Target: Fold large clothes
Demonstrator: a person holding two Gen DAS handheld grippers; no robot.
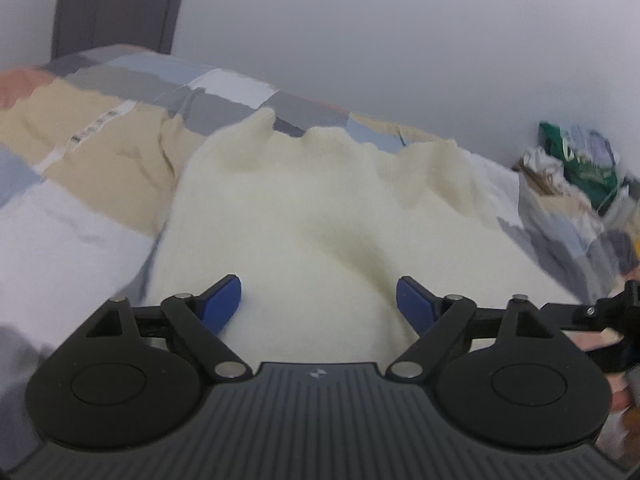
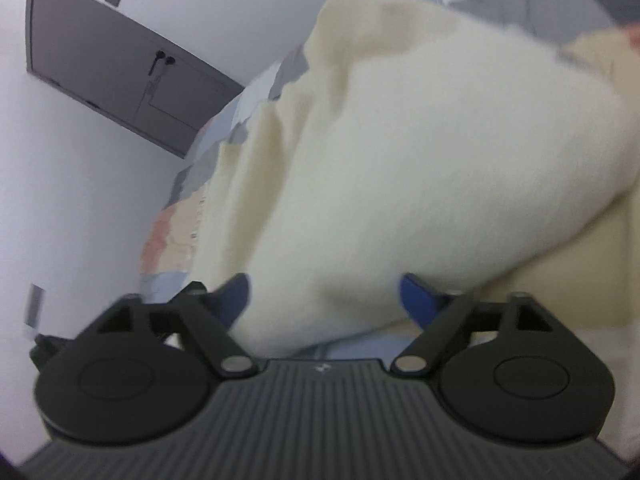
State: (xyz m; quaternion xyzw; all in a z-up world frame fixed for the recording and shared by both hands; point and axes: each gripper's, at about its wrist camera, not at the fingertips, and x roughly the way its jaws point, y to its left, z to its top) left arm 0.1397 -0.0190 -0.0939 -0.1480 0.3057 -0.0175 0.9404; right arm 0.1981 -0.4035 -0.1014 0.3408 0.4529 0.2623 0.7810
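Note:
A cream knitted sweater (image 1: 320, 208) lies spread on a patchwork bedcover (image 1: 100, 140), its far edge rumpled into several peaks. My left gripper (image 1: 319, 304) hovers over the near part of it, blue pads (image 1: 222, 304) wide apart and pressing on nothing; it is open. In the right wrist view the picture is tilted and blurred. The same sweater (image 2: 420, 160) fills the middle, and a fold of it reaches down between the jaws of my right gripper (image 2: 324, 300). Its blue pads (image 2: 418, 300) stand wide at either side of the fold without pinching it.
A grey door (image 1: 116, 8) stands in the pale wall behind the bed, also in the right wrist view (image 2: 120, 64). Bags and clutter (image 1: 576, 168) pile up beyond the bed's right edge. A black gripper part (image 1: 616, 308) shows at the right border.

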